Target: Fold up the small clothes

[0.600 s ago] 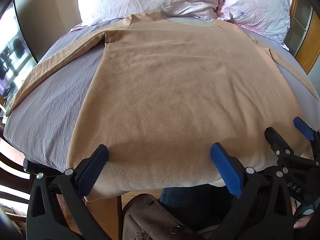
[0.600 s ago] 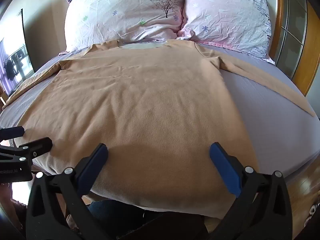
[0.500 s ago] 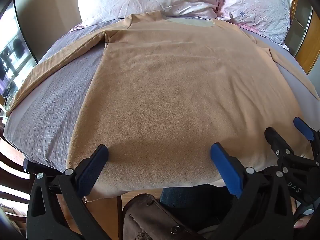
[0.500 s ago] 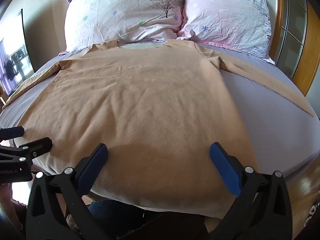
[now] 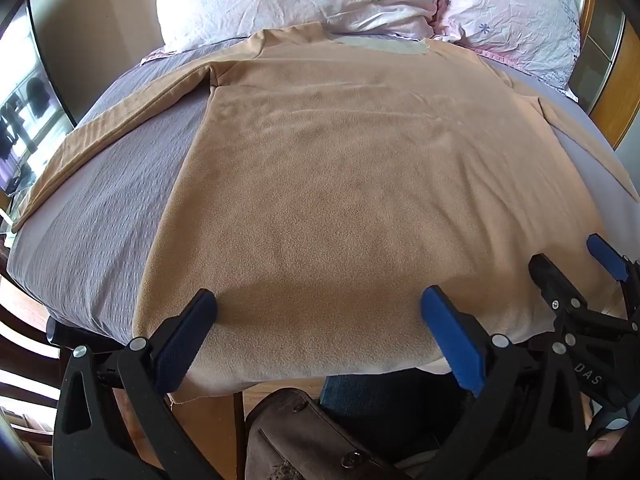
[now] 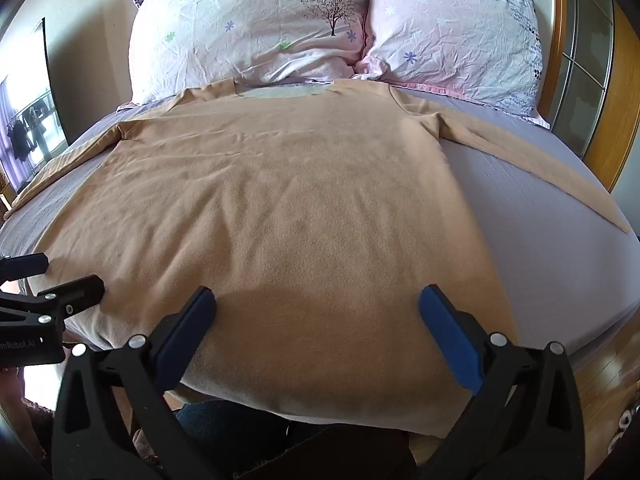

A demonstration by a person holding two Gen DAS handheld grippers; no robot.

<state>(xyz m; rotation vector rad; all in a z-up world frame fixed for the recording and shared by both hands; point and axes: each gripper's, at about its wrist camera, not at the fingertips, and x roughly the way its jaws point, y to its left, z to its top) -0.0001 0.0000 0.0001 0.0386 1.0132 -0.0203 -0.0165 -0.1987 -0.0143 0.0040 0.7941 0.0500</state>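
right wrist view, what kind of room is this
Most likely a bedroom: two floral pillows against a wooden headboard, and a grey bedsheet with the tan long-sleeved shirt spread flat on it.

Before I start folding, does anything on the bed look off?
Nothing stands out. The shirt lies flat on the bed, sleeves spread out, hem draped slightly over the near edge. Both claws are open and hold nothing.

text "DAS" | on black body of right gripper (image 5: 576, 264), left wrist view, lower right, beside shirt (image 5: 360, 200) hem; letters cut off by frame edge || text "nRobot.AI" | on black body of left gripper (image 6: 52, 280), right wrist view, lower left of shirt; start hidden at frame edge
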